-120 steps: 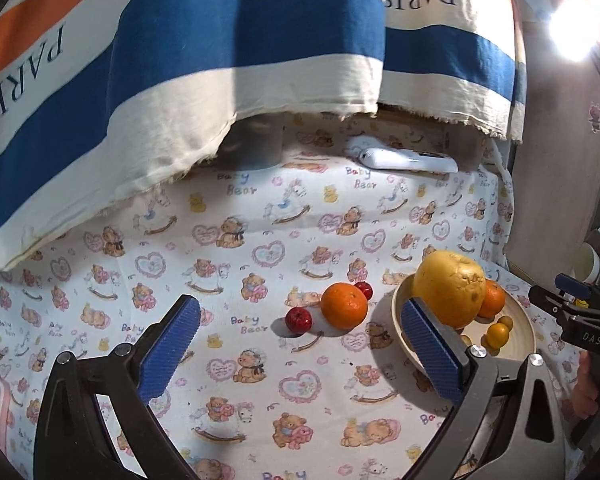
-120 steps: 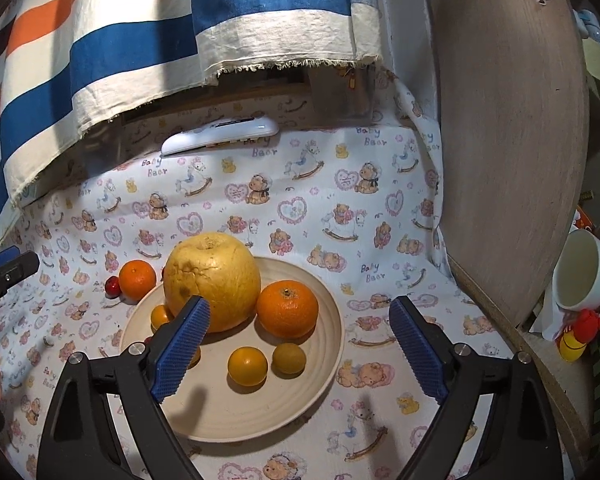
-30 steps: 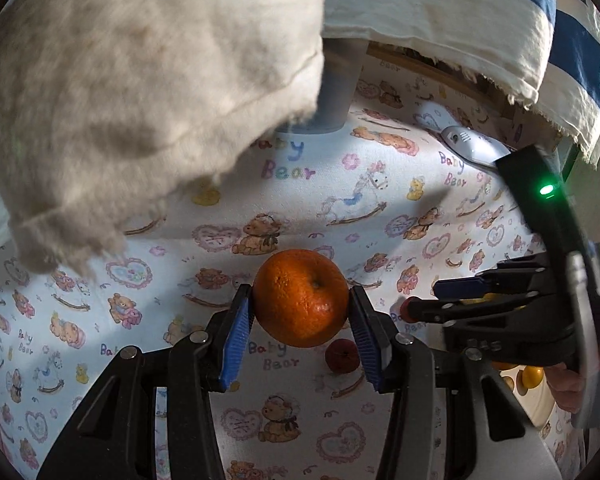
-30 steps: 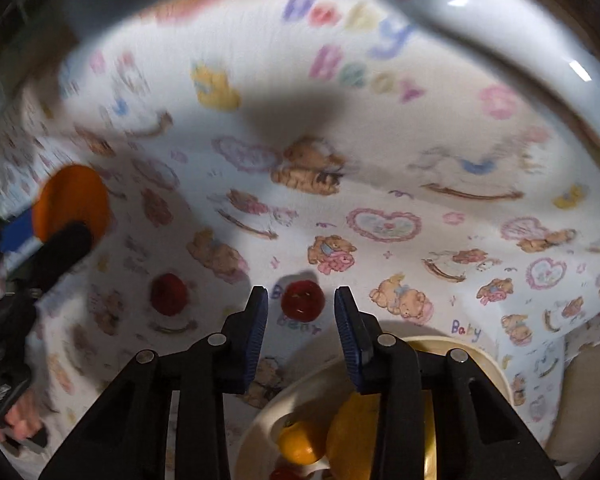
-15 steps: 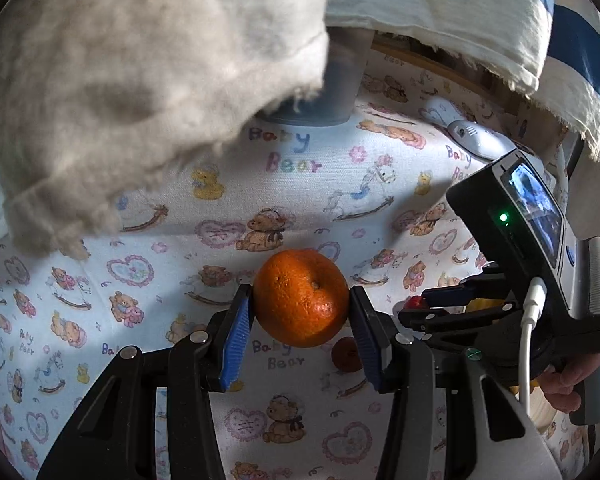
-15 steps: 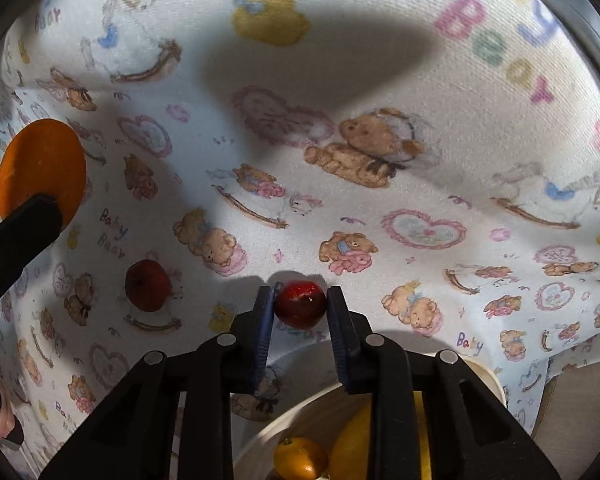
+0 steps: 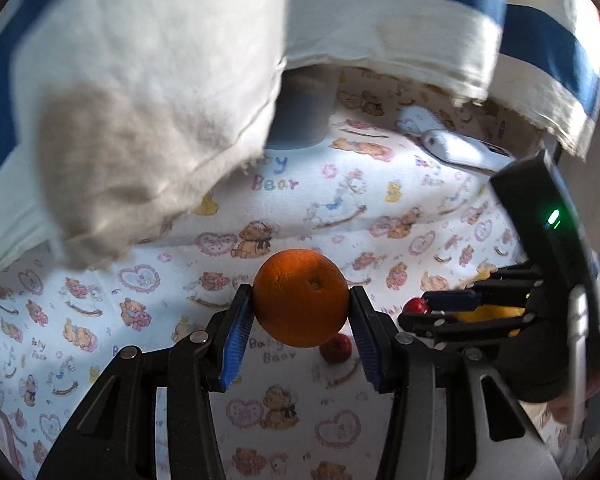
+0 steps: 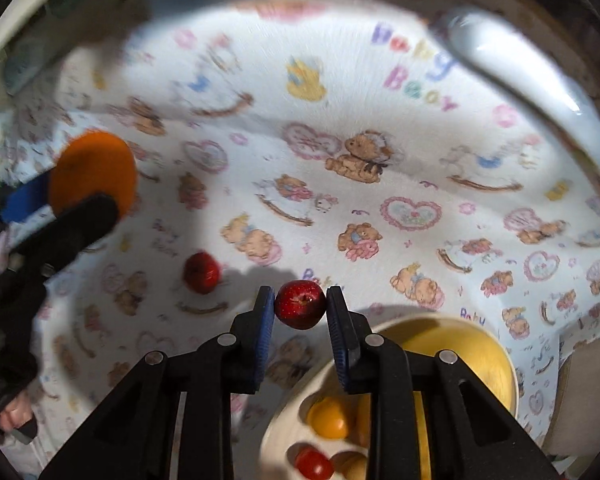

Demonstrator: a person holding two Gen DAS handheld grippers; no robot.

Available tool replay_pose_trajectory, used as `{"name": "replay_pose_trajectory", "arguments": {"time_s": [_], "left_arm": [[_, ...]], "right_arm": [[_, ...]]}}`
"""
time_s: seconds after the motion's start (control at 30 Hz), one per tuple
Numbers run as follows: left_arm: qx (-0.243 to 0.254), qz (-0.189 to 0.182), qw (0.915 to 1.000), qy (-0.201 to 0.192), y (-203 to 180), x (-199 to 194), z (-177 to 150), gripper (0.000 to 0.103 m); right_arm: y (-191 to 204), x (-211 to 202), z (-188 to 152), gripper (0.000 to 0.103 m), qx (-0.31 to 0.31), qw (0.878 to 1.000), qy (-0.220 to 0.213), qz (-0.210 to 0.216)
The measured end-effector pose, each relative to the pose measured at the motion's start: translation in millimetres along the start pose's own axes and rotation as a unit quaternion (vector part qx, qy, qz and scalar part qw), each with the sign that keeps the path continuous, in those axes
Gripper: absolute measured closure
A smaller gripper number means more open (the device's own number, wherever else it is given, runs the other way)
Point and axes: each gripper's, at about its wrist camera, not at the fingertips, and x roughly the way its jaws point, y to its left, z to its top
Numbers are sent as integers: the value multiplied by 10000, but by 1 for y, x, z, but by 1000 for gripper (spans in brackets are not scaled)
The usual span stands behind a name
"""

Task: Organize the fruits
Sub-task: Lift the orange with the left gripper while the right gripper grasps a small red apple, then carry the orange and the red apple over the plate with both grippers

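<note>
My left gripper (image 7: 300, 312) is shut on an orange (image 7: 301, 298) and holds it above the bear-print cloth. My right gripper (image 8: 300, 307) is shut on a small red fruit (image 8: 300, 305) and holds it above the cloth just beyond the plate's rim. The right gripper also shows in the left wrist view (image 7: 424, 308), to the right of the orange. A second small red fruit (image 8: 201, 267) lies on the cloth; it also shows in the left wrist view (image 7: 337, 349). The beige plate (image 8: 292, 412) at lower right holds a large yellow grapefruit (image 8: 460, 364) and several small fruits.
A striped cream, blue and orange cloth (image 7: 148, 92) hangs low over the back of the table. A white handheld device (image 7: 460, 148) lies at the back right. A grey cup (image 7: 300, 112) stands behind, under the hanging cloth.
The right gripper has risen and pulled back with the red fruit, so the plate shows more beneath it. The left gripper still holds the orange, little moved.
</note>
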Motion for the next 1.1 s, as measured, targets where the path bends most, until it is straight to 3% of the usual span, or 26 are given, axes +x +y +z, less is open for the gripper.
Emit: {"name": "replay_pose_trajectory", "arguments": {"time_s": [0.33, 0.57, 0.7, 0.9, 1.1], "left_arm": [[101, 21, 9994, -344, -5, -60, -17, 56], [308, -70, 9976, -619, -31, -91, -29, 56], [430, -59, 9974, -584, -46, -97, -41, 56], [508, -279, 9969, -534, -72, -98, -59, 56], [690, -557, 9944, -582, -102, -103, -71, 56]], "right_arm": [[-8, -70, -40, 75, 381, 9935, -1045, 236], [-11, -101, -87, 75, 677, 9838, -1660, 62], [-15, -123, -116, 75, 725, 9735, -2141, -333], [-26, -133, -158, 75, 845, 9578, -2702, -508], [-43, -126, -190, 75, 1118, 9480, -2918, -596]]}}
